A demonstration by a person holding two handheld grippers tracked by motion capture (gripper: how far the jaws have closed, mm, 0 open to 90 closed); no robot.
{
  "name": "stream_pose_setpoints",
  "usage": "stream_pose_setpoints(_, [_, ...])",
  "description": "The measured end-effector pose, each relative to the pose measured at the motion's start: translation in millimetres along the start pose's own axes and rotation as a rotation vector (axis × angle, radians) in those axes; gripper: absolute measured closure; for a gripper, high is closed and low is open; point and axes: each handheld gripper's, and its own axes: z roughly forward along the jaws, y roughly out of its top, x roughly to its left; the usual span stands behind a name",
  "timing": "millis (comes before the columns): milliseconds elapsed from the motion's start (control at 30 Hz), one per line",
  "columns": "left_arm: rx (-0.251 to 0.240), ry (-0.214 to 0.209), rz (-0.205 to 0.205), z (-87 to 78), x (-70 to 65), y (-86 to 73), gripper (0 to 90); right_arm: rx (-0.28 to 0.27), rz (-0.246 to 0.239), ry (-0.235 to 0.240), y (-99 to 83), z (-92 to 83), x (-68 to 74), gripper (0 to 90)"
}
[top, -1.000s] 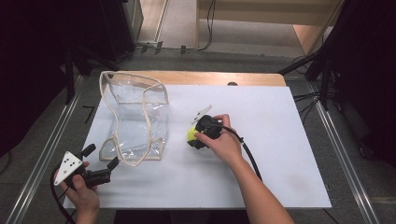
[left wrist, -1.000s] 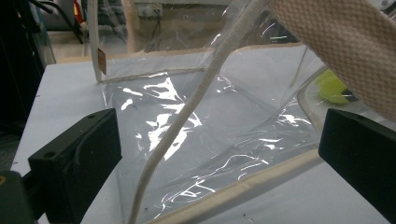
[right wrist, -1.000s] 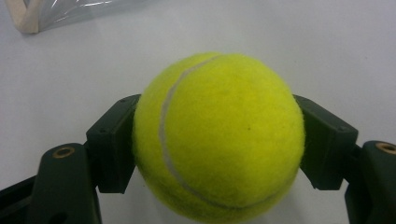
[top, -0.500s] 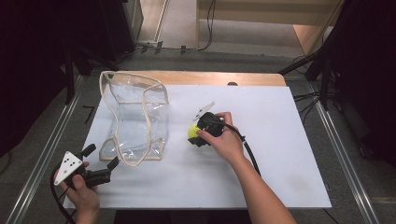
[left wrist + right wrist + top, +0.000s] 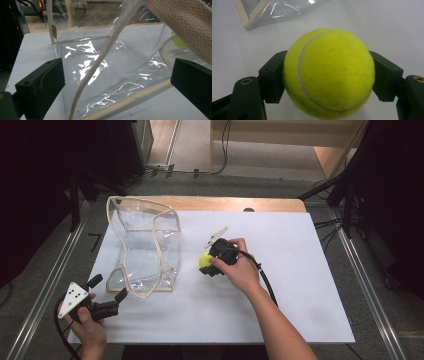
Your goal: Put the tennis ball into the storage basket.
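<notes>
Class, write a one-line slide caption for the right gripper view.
Right gripper clamps a yellow tennis ball over the white table, with a clear bag's corner beyond.

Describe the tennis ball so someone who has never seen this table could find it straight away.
On the white table, look just right of the clear plastic bag with beige fabric trim. There the right gripper is shut on the tennis ball, one black jaw pressing each side. It is the only round, fuzzy, bright yellow-green thing there, with a pale curved seam.
</notes>
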Motion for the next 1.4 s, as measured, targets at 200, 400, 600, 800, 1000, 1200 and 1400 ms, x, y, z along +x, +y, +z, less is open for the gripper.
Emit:
stream_pose_setpoints(200, [0.005,-0.004,-0.003,0.7,0.3,0.1,0.0,-0.017,-0.006,0.031,5.2,-1.6,2.0,23.2])
stream_pose_setpoints(400, [0.005,-0.008,-0.007,0.9,0.8,-0.1,0.0,-0.017,-0.023,0.046,13.5,-5.0,7.2,23.3])
stream_pose_setpoints(600, [0.008,-0.007,-0.007,0.9,0.8,-0.1,0.0,-0.025,-0.043,0.058,23.8,-11.8,9.8,23.3])
stream_pose_setpoints(800, [0.009,-0.007,-0.003,1.4,0.6,0.0,0.0,-0.036,-0.057,0.065,32.2,-17.4,11.9,23.3])
stream_pose_setpoints(1000, [0.01,-0.006,-0.008,1.5,1.0,0.0,0.0,-0.042,-0.064,0.078,38.3,-20.1,14.4,23.3])
stream_pose_setpoints(1200, [0.01,-0.008,-0.01,1.1,1.2,-0.1,0.0,-0.047,-0.073,0.089,44.6,-23.2,16.3,23.3])
stream_pose_setpoints(1400, [0.01,-0.009,-0.009,1.3,1.1,0.0,0.0,-0.049,-0.092,0.093,52.3,-27.8,19.0,23.3])
